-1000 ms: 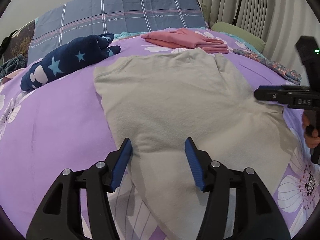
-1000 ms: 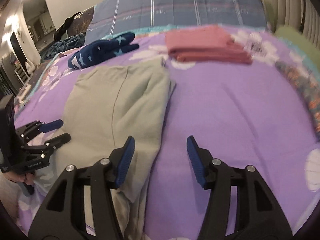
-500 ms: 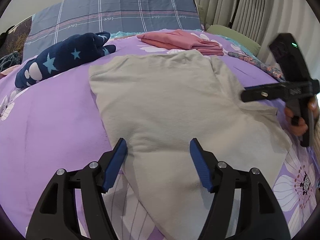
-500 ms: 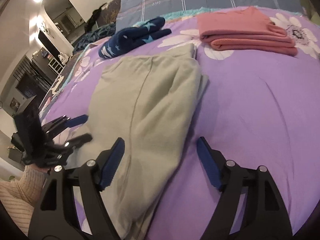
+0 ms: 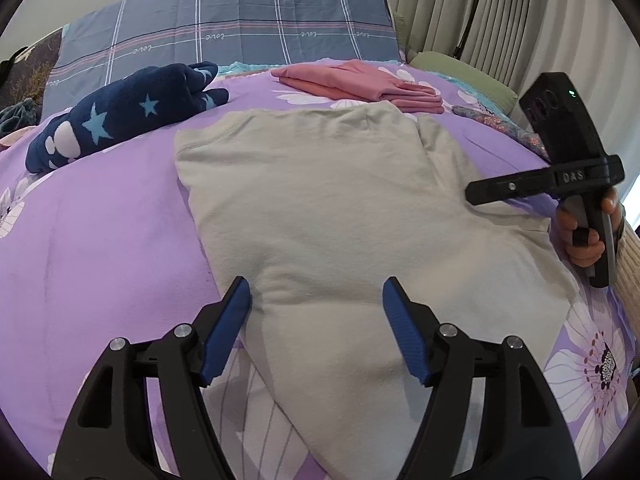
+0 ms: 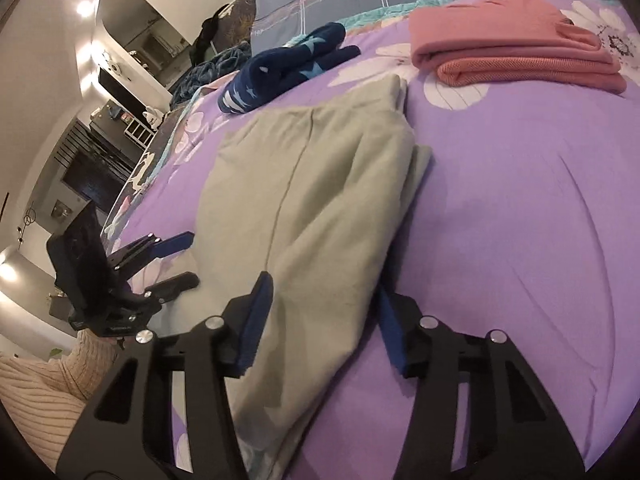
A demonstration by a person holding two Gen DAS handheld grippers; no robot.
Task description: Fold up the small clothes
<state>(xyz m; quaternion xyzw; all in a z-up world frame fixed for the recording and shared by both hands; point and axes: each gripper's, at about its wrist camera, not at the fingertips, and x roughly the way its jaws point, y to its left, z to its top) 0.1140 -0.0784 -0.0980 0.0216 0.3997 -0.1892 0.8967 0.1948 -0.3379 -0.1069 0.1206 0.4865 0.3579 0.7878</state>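
Note:
A pale grey-green garment (image 5: pixel 332 208) lies spread on the purple bed cover, part folded along its right side; it also shows in the right wrist view (image 6: pixel 316 200). My left gripper (image 5: pixel 316 320) is open over the garment's near left edge, holding nothing. My right gripper (image 6: pixel 320 320) is open and straddles the garment's near right edge, not closed on it. The right gripper also shows in the left wrist view (image 5: pixel 496 192), and the left gripper shows in the right wrist view (image 6: pixel 182 258).
A folded pink garment (image 5: pixel 360 84) lies at the far side, also in the right wrist view (image 6: pixel 512 52). A navy star-print bundle (image 5: pixel 120 116) lies far left. A blue checked pillow (image 5: pixel 224 36) is behind. The flowered purple cover (image 6: pixel 520 220) extends right.
My right gripper has moved left and lower, so its jaws now straddle the garment's right edge. My left gripper has shifted slightly back and stayed open.

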